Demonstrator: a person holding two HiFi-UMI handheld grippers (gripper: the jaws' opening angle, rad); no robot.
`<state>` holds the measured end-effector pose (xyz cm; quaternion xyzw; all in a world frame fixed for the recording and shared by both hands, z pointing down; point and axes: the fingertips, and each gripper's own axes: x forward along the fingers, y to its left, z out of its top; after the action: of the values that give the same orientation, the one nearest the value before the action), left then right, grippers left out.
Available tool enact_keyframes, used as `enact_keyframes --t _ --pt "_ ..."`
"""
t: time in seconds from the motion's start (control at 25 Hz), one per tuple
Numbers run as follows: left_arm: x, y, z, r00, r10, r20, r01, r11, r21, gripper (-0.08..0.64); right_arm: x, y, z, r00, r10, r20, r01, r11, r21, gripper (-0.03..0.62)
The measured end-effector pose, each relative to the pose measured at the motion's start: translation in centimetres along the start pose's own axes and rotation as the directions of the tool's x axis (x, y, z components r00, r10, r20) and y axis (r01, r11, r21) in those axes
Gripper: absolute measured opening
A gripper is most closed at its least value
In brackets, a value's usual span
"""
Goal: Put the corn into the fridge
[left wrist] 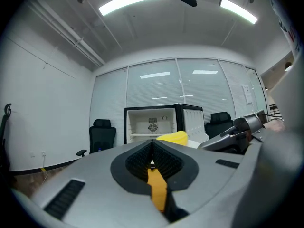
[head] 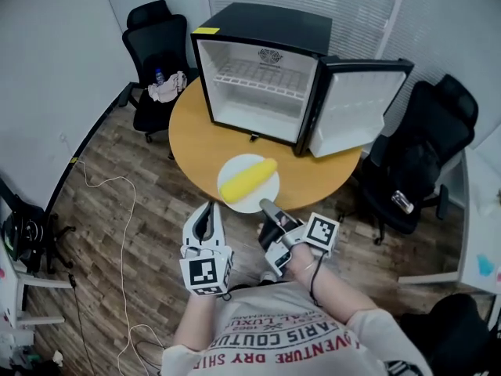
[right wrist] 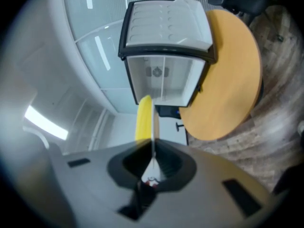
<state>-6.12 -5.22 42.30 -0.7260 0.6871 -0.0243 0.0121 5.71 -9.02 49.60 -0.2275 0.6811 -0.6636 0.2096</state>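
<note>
A yellow corn cob (head: 248, 179) lies on a white plate (head: 235, 165) at the near edge of the round wooden table (head: 196, 124). My right gripper (head: 266, 206) is shut on the plate's near rim. In the right gripper view the plate (right wrist: 155, 127) shows edge-on between the jaws, with the corn (right wrist: 144, 120) beside it. The black mini fridge (head: 258, 84) stands open behind, its door (head: 352, 108) swung right and its shelves empty. My left gripper (head: 210, 214) hangs shut and empty just left of the plate. From it I see the corn (left wrist: 173, 137) and the fridge (left wrist: 152, 125) ahead.
Black office chairs stand at the far left (head: 156, 37) and at the right (head: 427, 155) of the table. A white cable (head: 125, 233) trails over the wooden floor on the left. The right gripper (left wrist: 237, 132) shows at the left gripper view's right side.
</note>
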Motion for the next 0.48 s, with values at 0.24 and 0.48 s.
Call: enact_keyframes --t 0.24,0.48 --pt "5.0 0.3 -0.6 1.0 0.012 -0.019 -0.012 1.0 -0.009 0.034 2.8 -0.7 4.7 1.0 -0.013 0.007 0.013 1.0 0.017 0.04" --pt "9.9 1.7 -0.5 1.0 -0.025 -0.017 0.025 1.0 0.005 0.034 5.9 -1.3 7.4 0.999 -0.016 0.035 0.015 1.0 0.025 0.04"
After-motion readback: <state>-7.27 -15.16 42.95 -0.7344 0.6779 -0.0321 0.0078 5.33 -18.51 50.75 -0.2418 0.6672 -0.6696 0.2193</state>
